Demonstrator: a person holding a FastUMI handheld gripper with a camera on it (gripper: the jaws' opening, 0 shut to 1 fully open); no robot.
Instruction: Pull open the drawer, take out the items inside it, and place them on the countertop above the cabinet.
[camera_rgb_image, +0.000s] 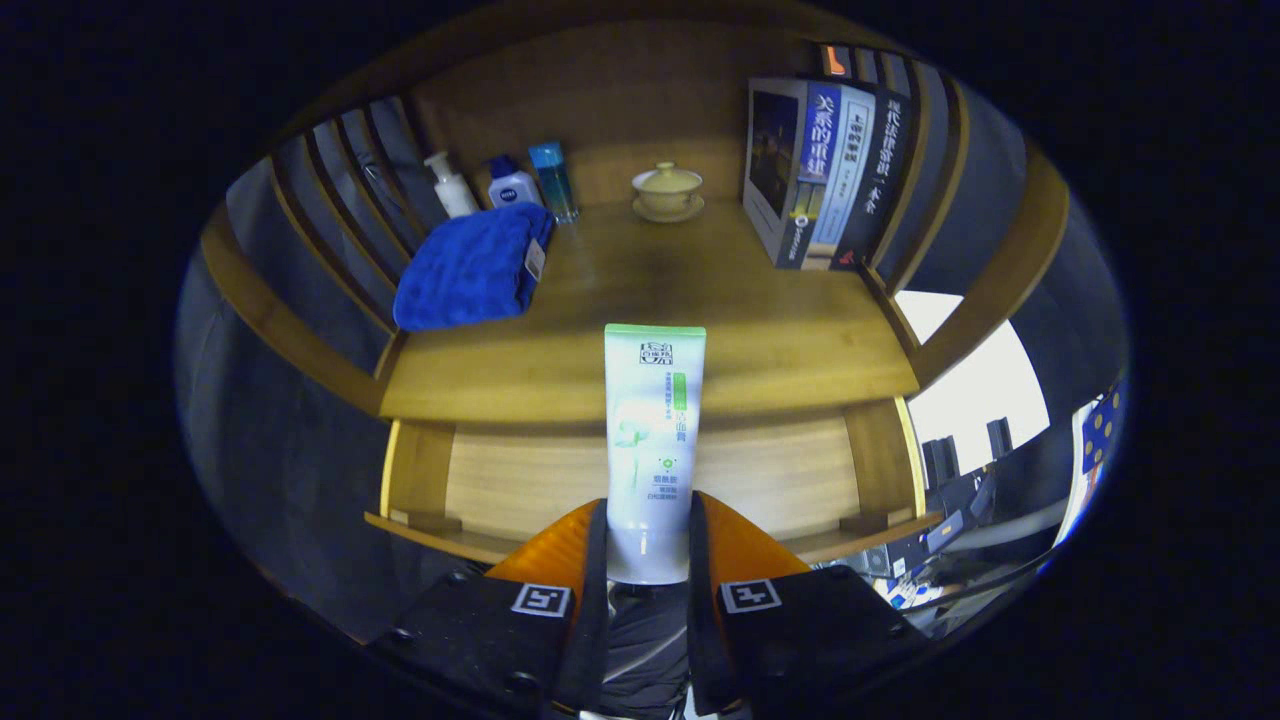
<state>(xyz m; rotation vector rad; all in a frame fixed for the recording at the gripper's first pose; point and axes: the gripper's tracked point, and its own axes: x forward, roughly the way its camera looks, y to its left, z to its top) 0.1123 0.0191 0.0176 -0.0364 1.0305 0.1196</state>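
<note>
Beyond the fingers stands the wooden cabinet (640, 100), its countertop (760, 330) spreading ahead of the gripper and railed with slats on both sides. Below the countertop's front edge, just ahead of the fingers, the drawer (520, 480) is pulled out, and the part of its pale wooden floor that can be seen is bare. On the countertop, far ahead and to the right, a row of books (825, 175) stands upright against the slats; ahead and to the left lies a folded blue towel (470, 268). Behind the towel stand three small bottles (510, 185) in a row, and between them and the books sits a lidded cup on a saucer (667, 190). The gripper (648, 545) is clamped on a white tube (652, 430) with a green end, both fingers pressing its cap end, the tube upright over the drawer.
</note>
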